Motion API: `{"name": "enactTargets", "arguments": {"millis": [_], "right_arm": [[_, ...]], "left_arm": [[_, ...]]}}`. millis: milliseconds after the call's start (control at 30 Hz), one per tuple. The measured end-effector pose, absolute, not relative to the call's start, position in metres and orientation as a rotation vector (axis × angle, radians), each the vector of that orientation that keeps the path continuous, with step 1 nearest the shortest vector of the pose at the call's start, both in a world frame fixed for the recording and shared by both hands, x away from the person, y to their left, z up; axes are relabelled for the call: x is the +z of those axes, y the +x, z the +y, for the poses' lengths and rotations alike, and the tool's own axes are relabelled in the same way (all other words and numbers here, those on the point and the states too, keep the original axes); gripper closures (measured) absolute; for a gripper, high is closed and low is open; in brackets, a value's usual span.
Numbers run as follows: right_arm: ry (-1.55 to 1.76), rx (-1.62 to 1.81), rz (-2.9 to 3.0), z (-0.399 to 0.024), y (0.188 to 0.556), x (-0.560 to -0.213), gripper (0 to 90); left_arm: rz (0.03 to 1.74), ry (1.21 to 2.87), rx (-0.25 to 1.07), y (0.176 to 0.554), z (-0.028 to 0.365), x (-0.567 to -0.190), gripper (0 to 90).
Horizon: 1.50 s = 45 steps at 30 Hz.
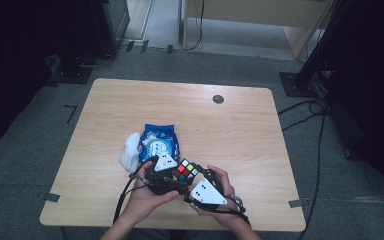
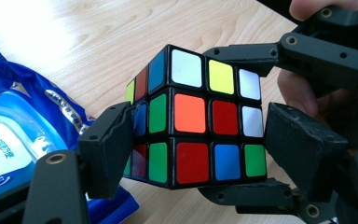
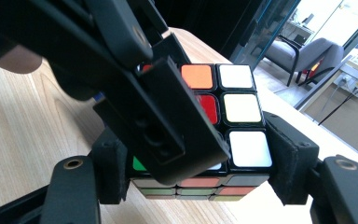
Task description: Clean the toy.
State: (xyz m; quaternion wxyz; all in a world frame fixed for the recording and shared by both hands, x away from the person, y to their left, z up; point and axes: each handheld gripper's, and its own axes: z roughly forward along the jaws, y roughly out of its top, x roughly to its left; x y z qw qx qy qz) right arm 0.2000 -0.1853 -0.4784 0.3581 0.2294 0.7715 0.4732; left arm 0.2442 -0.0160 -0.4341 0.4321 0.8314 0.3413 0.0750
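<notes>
A scrambled Rubik's cube (image 1: 186, 170) (image 2: 200, 116) (image 3: 240, 109) hangs just above the wooden table (image 1: 130, 100), near its front edge, between both hand-held grippers. My left gripper (image 1: 176, 176) (image 2: 198, 135) has its two black pads against the cube's left and right sides. In the right gripper view one of its jaws lies across the cube's face. My right gripper (image 1: 196, 179) (image 3: 198, 154) clamps one outer layer of the cube. In the left gripper view its jaws sit above and below the cube's right column. A hand wraps each gripper body.
A blue wet-wipes pack (image 1: 158, 142) (image 2: 9, 140) lies just behind the cube, with a crumpled white cloth (image 1: 129, 152) at its left. A round cable grommet (image 1: 218, 99) sits at the back right. Cables and stands ring the table on the floor.
</notes>
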Motion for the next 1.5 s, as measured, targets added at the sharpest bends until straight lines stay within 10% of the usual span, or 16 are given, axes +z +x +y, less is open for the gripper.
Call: {"name": "enactTargets", "arguments": {"millis": [1500], "right_arm": [[0.527, 1.178, 1.966, -0.178, 0.1932, -0.4789, 34.7]], "left_arm": [[0.875, 2.105, 0.168, 0.2431, -0.0212, -0.4369, 32.5]]}}
